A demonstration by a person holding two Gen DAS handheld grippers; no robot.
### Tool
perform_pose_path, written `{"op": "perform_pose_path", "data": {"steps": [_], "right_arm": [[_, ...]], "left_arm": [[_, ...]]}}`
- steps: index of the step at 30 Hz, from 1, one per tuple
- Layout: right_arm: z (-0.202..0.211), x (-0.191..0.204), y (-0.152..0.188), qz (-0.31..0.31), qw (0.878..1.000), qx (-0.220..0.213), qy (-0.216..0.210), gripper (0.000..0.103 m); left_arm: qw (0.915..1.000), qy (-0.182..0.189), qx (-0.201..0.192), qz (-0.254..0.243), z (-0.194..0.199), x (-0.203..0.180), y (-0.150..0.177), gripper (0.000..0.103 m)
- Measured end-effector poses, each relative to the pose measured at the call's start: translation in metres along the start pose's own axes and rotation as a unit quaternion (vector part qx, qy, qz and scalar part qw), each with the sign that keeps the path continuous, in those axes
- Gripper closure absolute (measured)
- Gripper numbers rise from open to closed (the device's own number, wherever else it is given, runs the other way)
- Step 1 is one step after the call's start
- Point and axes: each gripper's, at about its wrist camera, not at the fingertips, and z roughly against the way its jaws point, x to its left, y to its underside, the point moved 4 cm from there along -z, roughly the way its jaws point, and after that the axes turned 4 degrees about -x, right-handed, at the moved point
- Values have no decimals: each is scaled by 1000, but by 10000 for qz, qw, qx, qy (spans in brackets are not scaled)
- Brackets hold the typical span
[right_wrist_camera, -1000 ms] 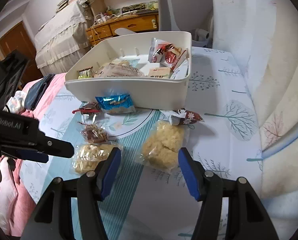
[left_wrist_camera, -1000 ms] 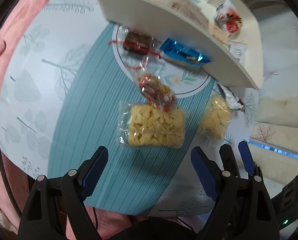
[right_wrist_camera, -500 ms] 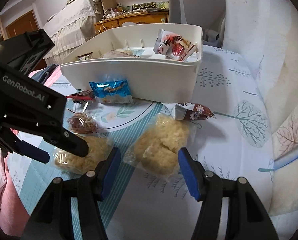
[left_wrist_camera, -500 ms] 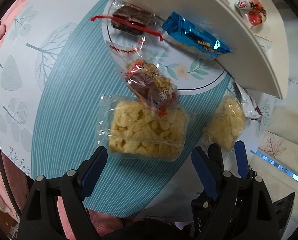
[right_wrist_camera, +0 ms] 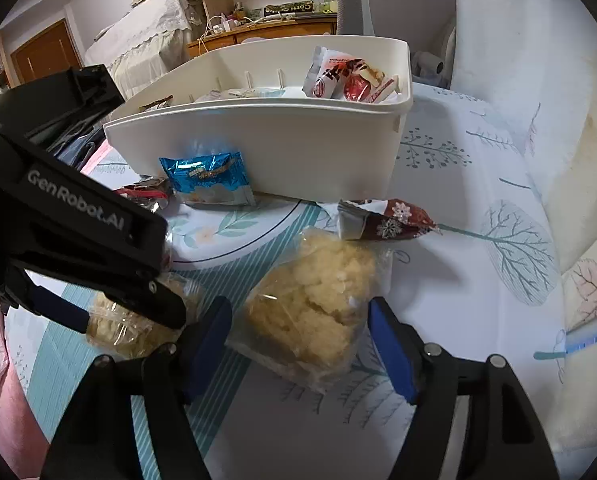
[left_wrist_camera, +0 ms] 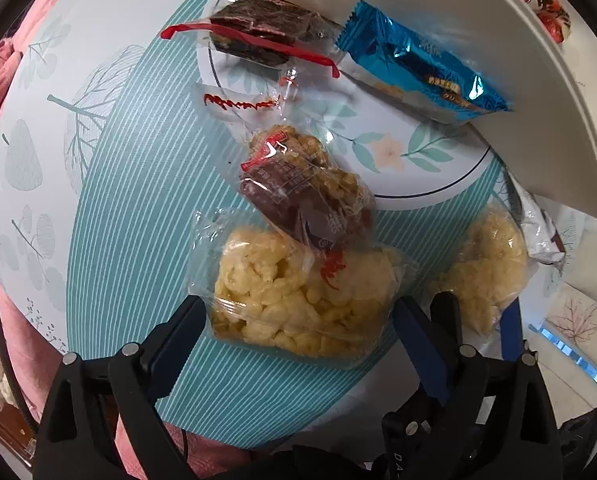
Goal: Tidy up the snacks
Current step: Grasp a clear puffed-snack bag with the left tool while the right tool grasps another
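My left gripper [left_wrist_camera: 298, 320] is open, its fingers either side of a clear bag of yellow puffed snack [left_wrist_camera: 302, 292] on the teal cloth. A red-brown nut snack pack [left_wrist_camera: 310, 200] overlaps that bag's far edge. My right gripper [right_wrist_camera: 300, 328] is open around a second clear bag of yellow snack [right_wrist_camera: 318, 304], which also shows in the left wrist view [left_wrist_camera: 486, 264]. The white bin [right_wrist_camera: 274, 140] holds several snack packs. The left gripper's body [right_wrist_camera: 78, 232] shows in the right wrist view over its bag [right_wrist_camera: 126, 324].
A blue foil pack [right_wrist_camera: 208, 178] and a dark bar with red-striped wrapper [left_wrist_camera: 266, 36] lie against the bin's front. A red snowflake wrapper [right_wrist_camera: 386, 222] lies by the bin's right corner. Pink bedding [left_wrist_camera: 2, 64] borders the cloth at left.
Both grippers moved forward and down, so each open gripper now brackets its own yellow snack bag. The bags and the other snacks have not moved.
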Motion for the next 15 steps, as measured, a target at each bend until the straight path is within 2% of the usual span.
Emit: {"op": "perform_pose_path", "data": {"steps": [8, 15], "right_arm": [[-5, 0, 2, 43, 10000, -32, -25, 31], [-7, 0, 2, 98, 9999, -10, -39, 31]], "left_arm": [[9999, -104, 23, -66, -14, -22, 1, 7], [9998, -109, 42, -169, -21, -26, 2, 7]]}}
